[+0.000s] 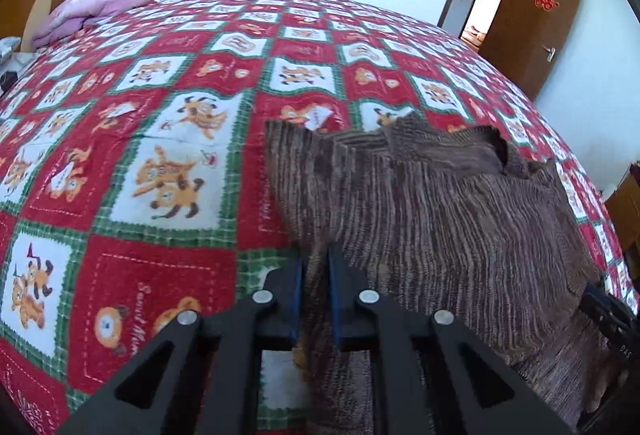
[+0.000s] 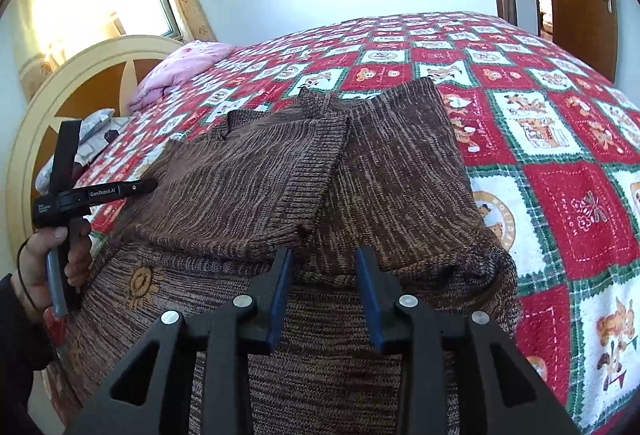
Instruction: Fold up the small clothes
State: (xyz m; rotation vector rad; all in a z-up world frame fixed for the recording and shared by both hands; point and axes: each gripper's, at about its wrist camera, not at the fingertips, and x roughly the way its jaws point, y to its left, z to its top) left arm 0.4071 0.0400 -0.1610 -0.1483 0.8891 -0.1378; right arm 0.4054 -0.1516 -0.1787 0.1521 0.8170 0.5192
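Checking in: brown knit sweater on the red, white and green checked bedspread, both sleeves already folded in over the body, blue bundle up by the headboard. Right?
One thing is off: the bundle by the headboard is pink, not blue, as the right wrist view shows. The rest stands: the brown knit sweater lies on the checked bedspread with both sleeves folded in.

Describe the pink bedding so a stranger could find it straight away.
Start at the bed with the red, green and white cartoon quilt. Follow it to the rounded cream headboard. The pink bedding lies bunched there, the only plain pink thing, unlike the brown striped sweater nearer the camera.
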